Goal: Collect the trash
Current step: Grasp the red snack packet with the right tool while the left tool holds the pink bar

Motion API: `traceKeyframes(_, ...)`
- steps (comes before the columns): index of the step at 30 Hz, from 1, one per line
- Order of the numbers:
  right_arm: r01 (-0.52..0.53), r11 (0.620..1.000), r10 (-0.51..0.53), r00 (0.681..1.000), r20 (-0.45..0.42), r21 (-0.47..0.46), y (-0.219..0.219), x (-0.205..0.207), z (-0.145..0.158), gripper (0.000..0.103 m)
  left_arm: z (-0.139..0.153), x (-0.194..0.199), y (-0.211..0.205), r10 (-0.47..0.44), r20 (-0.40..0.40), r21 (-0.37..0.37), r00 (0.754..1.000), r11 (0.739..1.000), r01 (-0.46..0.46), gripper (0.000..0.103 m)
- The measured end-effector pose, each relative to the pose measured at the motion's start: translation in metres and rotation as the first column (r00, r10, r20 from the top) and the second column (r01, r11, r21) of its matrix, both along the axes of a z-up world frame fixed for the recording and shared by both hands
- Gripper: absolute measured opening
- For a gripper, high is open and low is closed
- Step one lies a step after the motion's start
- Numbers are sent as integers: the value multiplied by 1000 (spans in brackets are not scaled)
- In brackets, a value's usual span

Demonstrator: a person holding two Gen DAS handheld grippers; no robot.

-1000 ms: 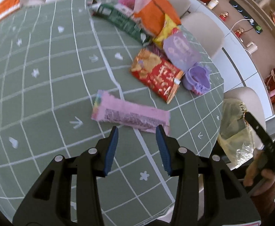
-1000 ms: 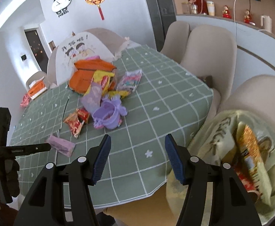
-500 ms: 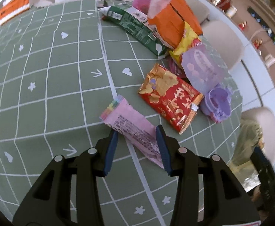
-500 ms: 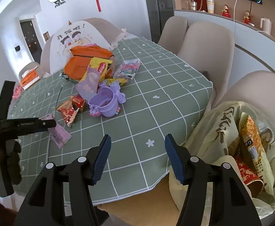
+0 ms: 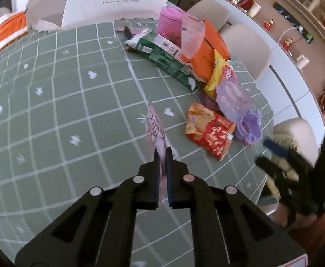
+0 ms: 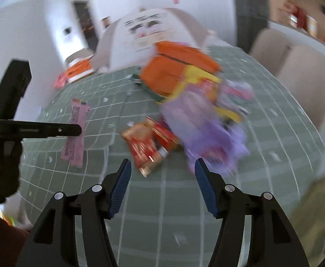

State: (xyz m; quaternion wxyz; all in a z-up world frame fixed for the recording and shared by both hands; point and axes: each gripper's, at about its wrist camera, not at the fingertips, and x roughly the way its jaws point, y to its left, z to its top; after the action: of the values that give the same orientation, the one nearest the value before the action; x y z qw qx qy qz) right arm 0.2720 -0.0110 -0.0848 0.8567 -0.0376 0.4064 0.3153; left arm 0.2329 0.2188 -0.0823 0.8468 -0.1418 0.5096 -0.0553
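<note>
We are seeing the pink wrapper [image 5: 154, 126] hanging edge-on, pinched and clear of the green cloth. The red snack packet [image 5: 209, 131] is lying flat beside a purple cup [image 5: 250, 126]

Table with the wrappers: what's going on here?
A person is clearing snack trash off the green checked tablecloth. The left tongs are shut on the pink wrapper, which hangs clear of the cloth in the right wrist view. The right tongs are open and empty, pointed toward the red snack bag and the purple wrapper. The pile beyond is untouched.
</note>
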Motion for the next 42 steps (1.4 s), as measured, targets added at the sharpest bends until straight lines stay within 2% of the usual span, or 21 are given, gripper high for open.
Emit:
traceKeyframes(3,-68,997,68,998,9,-29,35,21,-2,56,2,0,14,-24,-11,65,1000,998,25,5)
traceKeyframes(5,-88,995,88,996,4,-38,53,37,-7,56,2,1,20,-25,-16,81,1000,996,26,5)
traceKeyframes(10,-71,996,68,996,-65,-54,73,64,-26,55,0,6,33,-21,-12,68,1000,997,22,5)
traceKeyframes(13,-60,998,56,991,-124,-27,70,58,-33,56,-3,11,39,-20,-12,53,1000,998,20,5)
traceKeyframes(17,-78,996,86,974,-208,45,58,29,-32,55,-8,17,46,-4,-14,24,1000,1000,5,5)
traceKeyframes(20,-74,997,79,982,-174,33,48,12,-25,55,-11,20,47,6,-16,3,1000,1000,-6,5)
traceKeyframes(23,-99,994,93,987,-128,-39,53,8,-24,55,-14,22,45,7,-22,-7,1000,1000,-7,5)
traceKeyframes(31,-121,990,110,986,-129,-76,75,9,-37,55,-12,11,44,18,-25,9,1000,1000,-18,5)
traceKeyframes(32,-125,988,113,985,-129,-88,77,8,-38,46,-12,9,45,23,-27,10,999,1000,-23,5)
traceKeyframes(35,-152,985,139,980,-142,-83,81,7,-36,33,-12,4,46,35,-29,16,999,999,-34,5)
traceKeyframes(42,-104,993,100,992,-74,-51,51,-9,7,31,17,3,25,16,40,28,999,999,-17,5)
